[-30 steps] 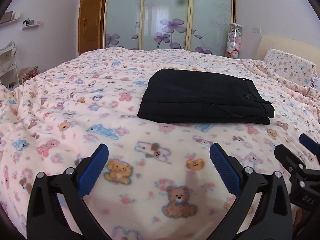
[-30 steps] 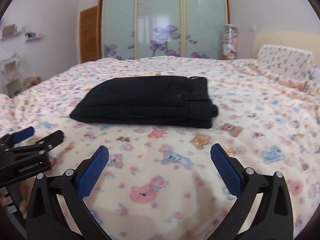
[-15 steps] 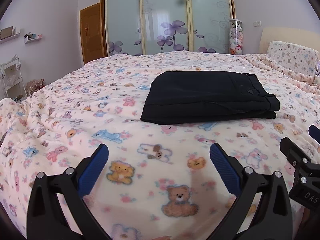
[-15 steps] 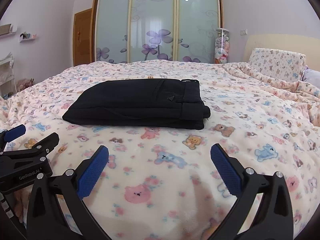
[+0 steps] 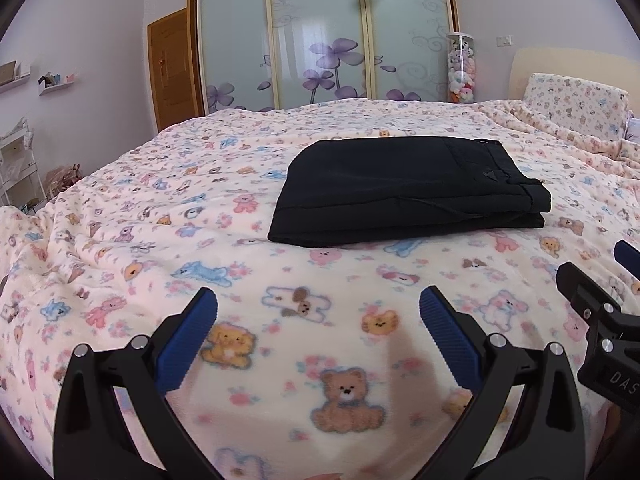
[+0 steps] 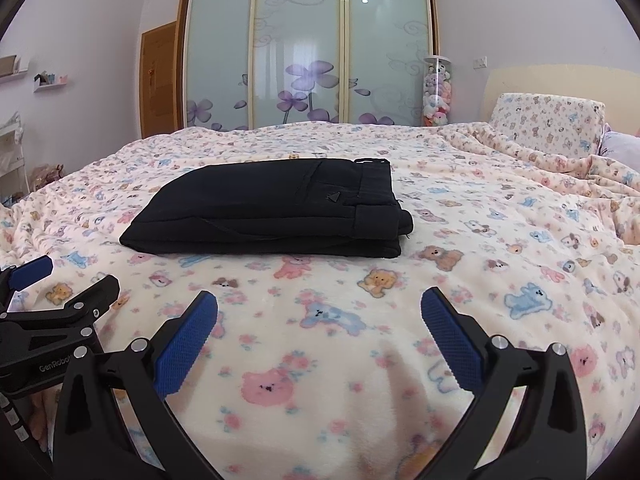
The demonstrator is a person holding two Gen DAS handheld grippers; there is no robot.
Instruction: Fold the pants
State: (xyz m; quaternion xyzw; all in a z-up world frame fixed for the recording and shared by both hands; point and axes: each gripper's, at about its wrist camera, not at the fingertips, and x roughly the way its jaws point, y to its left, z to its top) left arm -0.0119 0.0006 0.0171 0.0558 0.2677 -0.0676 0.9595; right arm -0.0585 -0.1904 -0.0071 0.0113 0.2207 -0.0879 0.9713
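Observation:
The black pants lie folded into a flat rectangle on the bear-print blanket, waistband at the right; they also show in the right wrist view. My left gripper is open and empty, held above the blanket well short of the pants. My right gripper is open and empty too, at about the same distance from them. Each gripper shows at the edge of the other's view: the right one and the left one.
The bed's blanket spreads wide on all sides. A pillow and headboard stand at the far right. Sliding wardrobe doors and a wooden door are behind the bed. Shelves line the left wall.
Both grippers have drawn back and levelled out, so the pants sit a little farther off in view. The pants have not moved. Both stay open.

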